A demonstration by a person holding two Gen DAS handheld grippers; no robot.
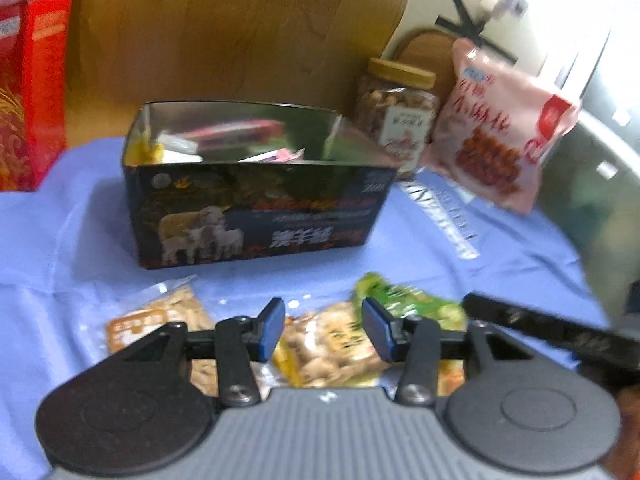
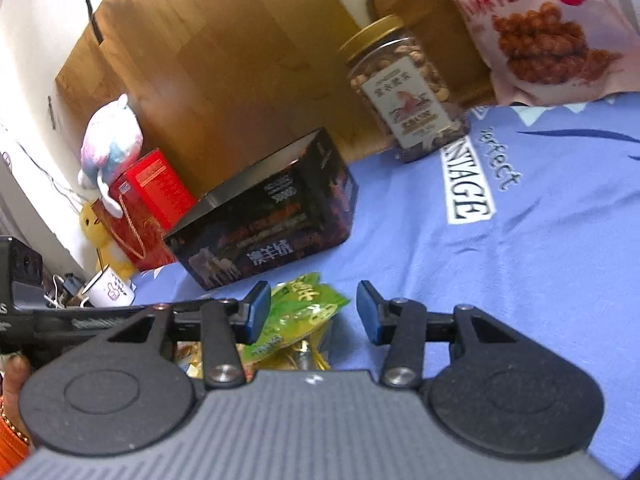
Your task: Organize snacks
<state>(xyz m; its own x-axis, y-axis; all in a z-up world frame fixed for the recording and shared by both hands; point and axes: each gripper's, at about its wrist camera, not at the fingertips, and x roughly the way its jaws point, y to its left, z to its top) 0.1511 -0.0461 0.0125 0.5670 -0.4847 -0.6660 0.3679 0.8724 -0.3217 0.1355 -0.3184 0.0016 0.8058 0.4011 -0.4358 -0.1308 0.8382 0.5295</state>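
Observation:
A dark open tin box (image 1: 256,204) with sheep printed on it stands on the blue cloth (image 1: 460,264) and holds several small snack packets. My left gripper (image 1: 324,326) is open just above a yellow-beige snack packet (image 1: 336,348). Another beige packet (image 1: 160,320) lies to its left and a green packet (image 1: 408,300) to its right. My right gripper (image 2: 310,312) is open over the green packet (image 2: 298,312); the tin (image 2: 272,216) is ahead on the left. Neither gripper holds anything.
A nut jar with a gold lid (image 1: 396,112) (image 2: 400,84) and a pink snack bag (image 1: 500,128) (image 2: 552,28) stand behind the tin against a wooden board (image 1: 224,28). Red boxes (image 1: 32,92) (image 2: 148,204), a plush toy (image 2: 108,140) and a white mug (image 2: 110,290) sit at the left.

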